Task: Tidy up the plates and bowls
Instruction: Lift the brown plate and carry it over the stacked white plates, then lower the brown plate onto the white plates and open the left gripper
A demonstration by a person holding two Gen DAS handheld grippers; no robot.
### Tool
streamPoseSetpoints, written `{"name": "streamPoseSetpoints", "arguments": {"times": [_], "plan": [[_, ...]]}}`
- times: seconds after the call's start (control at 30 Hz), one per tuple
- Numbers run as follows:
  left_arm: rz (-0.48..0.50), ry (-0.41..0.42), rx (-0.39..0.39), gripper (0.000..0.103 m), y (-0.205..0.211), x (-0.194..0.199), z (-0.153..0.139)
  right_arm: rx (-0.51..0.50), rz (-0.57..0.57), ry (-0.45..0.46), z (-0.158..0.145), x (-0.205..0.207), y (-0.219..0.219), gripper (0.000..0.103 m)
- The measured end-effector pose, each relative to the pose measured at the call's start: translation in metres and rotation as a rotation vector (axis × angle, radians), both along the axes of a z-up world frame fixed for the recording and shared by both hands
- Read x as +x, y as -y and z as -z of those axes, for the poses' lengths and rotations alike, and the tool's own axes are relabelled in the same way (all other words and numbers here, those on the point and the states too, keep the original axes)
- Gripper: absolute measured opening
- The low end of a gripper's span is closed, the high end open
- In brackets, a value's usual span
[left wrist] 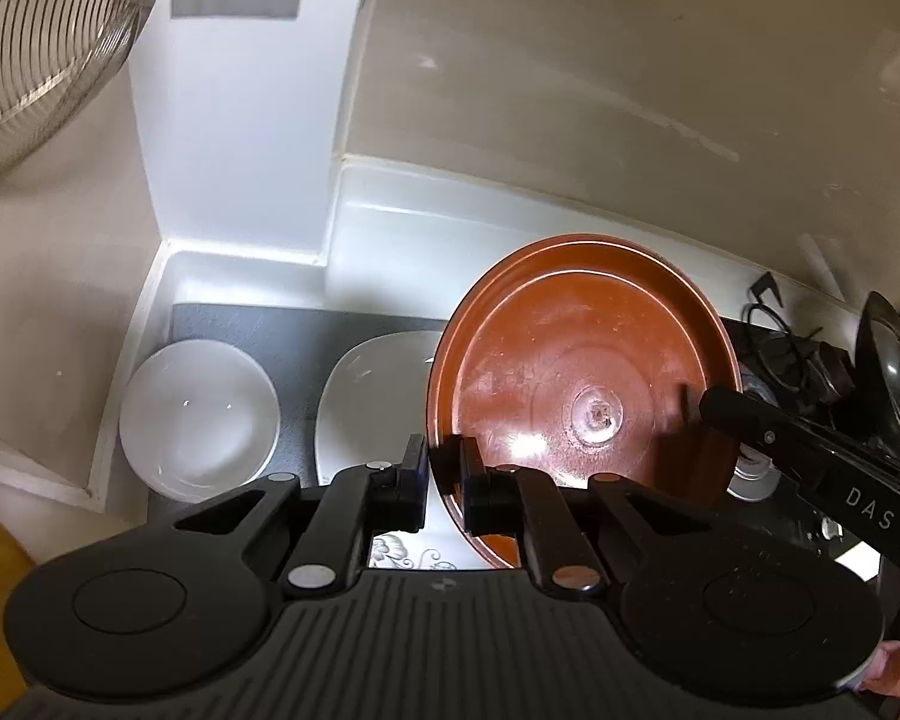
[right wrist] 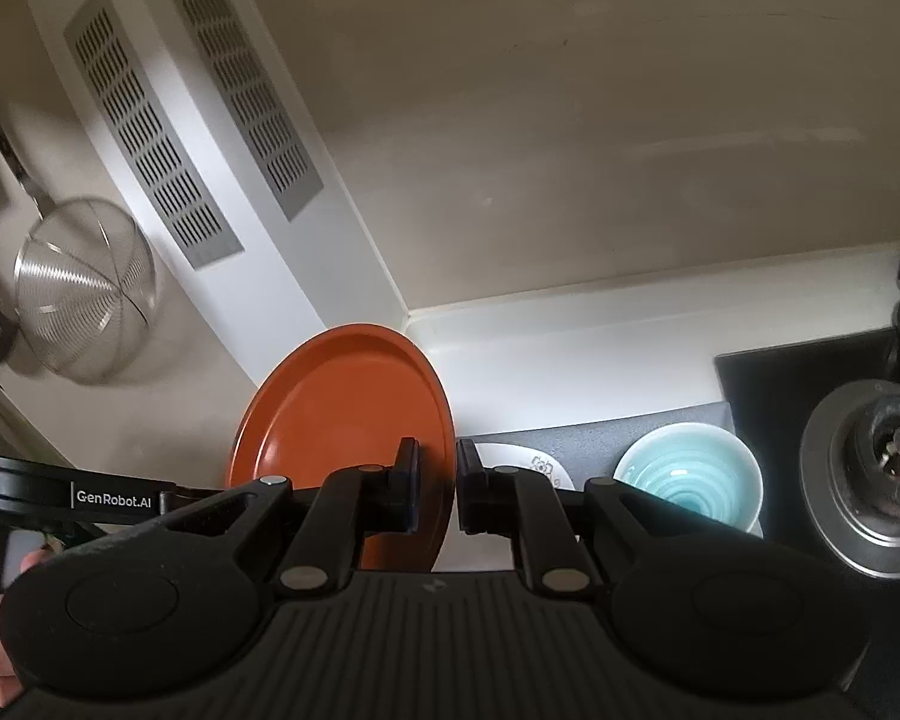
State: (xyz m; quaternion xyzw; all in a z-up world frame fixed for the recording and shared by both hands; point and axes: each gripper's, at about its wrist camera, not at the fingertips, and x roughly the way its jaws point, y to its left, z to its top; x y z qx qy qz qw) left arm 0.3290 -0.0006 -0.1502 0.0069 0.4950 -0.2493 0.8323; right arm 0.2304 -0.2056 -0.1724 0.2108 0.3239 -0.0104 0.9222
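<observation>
An orange-brown plate (left wrist: 582, 384) is held up on edge between both grippers, its underside facing the left wrist view and its upper face showing in the right wrist view (right wrist: 342, 414). My left gripper (left wrist: 443, 474) is shut on its near rim. My right gripper (right wrist: 435, 483) is shut on the opposite rim, and it shows at the right of the left wrist view (left wrist: 750, 420). Below lie a white bowl (left wrist: 198, 414), a white squarish plate (left wrist: 372, 402) and a flower-patterned plate (left wrist: 414, 555) on the dark mat (left wrist: 306, 330). A light blue bowl (right wrist: 690, 474) stands to the right.
A gas burner (right wrist: 888, 468) sits at the far right, with a dark lid (left wrist: 894, 372) nearby. A wire mesh strainer (right wrist: 84, 294) hangs on the left wall. White vent panels (right wrist: 186, 138) fill the corner. The cream wall (right wrist: 570, 150) stands close behind.
</observation>
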Motion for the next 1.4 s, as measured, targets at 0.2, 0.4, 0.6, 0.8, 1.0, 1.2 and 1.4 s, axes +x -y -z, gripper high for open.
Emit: {"name": "streamPoseSetpoints", "arguments": {"times": [0.2,0.4,0.6,0.8,1.0,1.2,1.4], "plan": [[-0.016,-0.029,0.041,0.011,0.006,0.016,0.025,0.006,0.000,-0.065,0.028,0.021,-0.001,0.016],[-0.038,-0.074,0.079,0.011,0.014,0.036,0.057,-0.004,-0.009,-0.149,0.063,0.042,-0.002,0.016],[-0.052,-0.097,0.107,0.011,0.026,0.055,0.091,-0.024,0.005,-0.200,0.099,0.062,0.001,0.016],[-0.069,-0.136,0.130,0.011,0.036,0.064,0.124,-0.022,0.018,-0.244,0.131,0.073,0.007,0.016],[-0.076,-0.142,0.140,0.011,0.034,0.063,0.138,-0.009,0.003,-0.266,0.145,0.077,0.009,0.016],[-0.089,-0.164,0.148,0.011,0.034,0.069,0.152,0.004,0.013,-0.276,0.161,0.081,0.008,0.016],[-0.077,-0.135,0.153,0.011,0.037,0.064,0.156,-0.031,0.020,-0.260,0.167,0.080,0.004,0.017]]}}
